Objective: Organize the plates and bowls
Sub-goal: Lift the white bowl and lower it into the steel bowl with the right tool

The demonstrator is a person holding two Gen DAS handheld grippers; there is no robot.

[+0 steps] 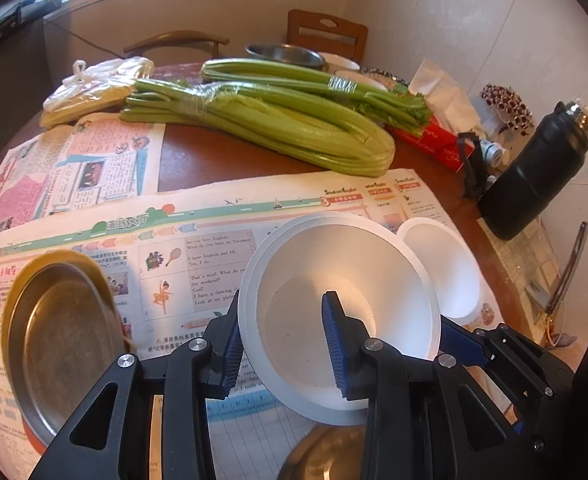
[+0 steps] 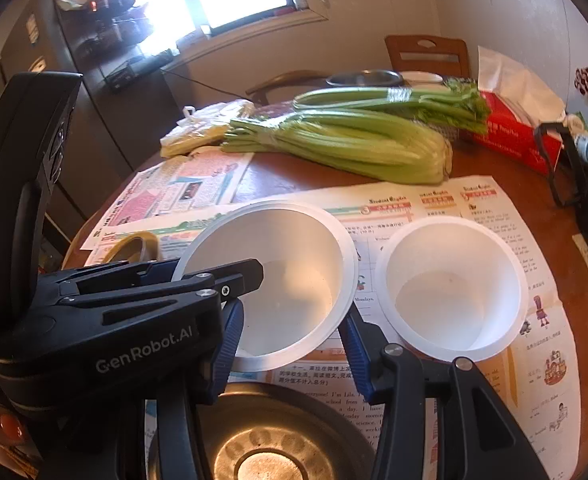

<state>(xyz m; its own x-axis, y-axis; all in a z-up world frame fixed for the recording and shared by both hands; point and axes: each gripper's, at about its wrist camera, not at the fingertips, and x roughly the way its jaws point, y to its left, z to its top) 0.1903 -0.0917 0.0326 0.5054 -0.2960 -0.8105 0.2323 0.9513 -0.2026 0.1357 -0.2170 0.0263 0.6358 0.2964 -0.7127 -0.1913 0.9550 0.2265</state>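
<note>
White plastic bowl (image 1: 357, 280), round and smooth, clamped by the wall above printed newspaper (image 1: 198, 240) in both left gripper (image 1: 286, 344) and right gripper (image 2: 294, 344); second bowl (image 2: 453, 280) beside; dull metal plate (image 1: 62, 336) leftward.

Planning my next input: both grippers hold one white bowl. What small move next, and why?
Probably lift the held white bowl clear and shift it toward the other white bowl for stacking: left gripper and right gripper both grip it.

both tools, left (image 1: 286, 344) and right (image 2: 290, 344), clamped (angled downward).
</note>
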